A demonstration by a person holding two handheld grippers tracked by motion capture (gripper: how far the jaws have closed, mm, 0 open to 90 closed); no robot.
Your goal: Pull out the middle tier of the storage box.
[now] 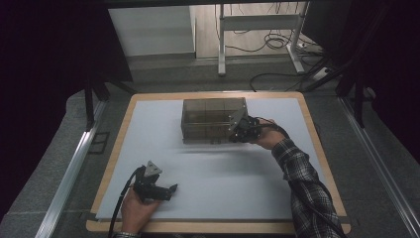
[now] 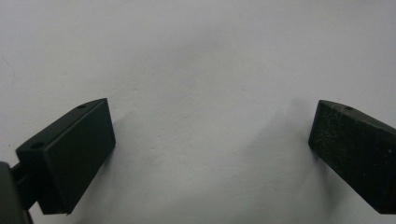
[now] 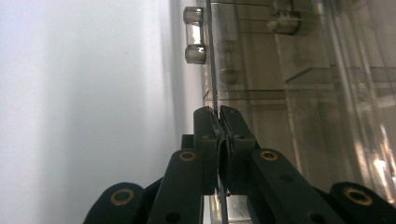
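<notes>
My right gripper (image 3: 218, 122) pinched on thin wall of clear plastic box (image 1: 210, 119), at its right end. Left gripper (image 1: 159, 191) wide, idle on tabletop (image 1: 223, 183), well apart.

The clear box (image 1: 214, 120) is the one obstacle on my table (image 1: 208, 166), standing toward its far edge. Nearer me than the box the white surface lies open. My right gripper (image 1: 241, 130) crowds the box's near right corner.
</notes>
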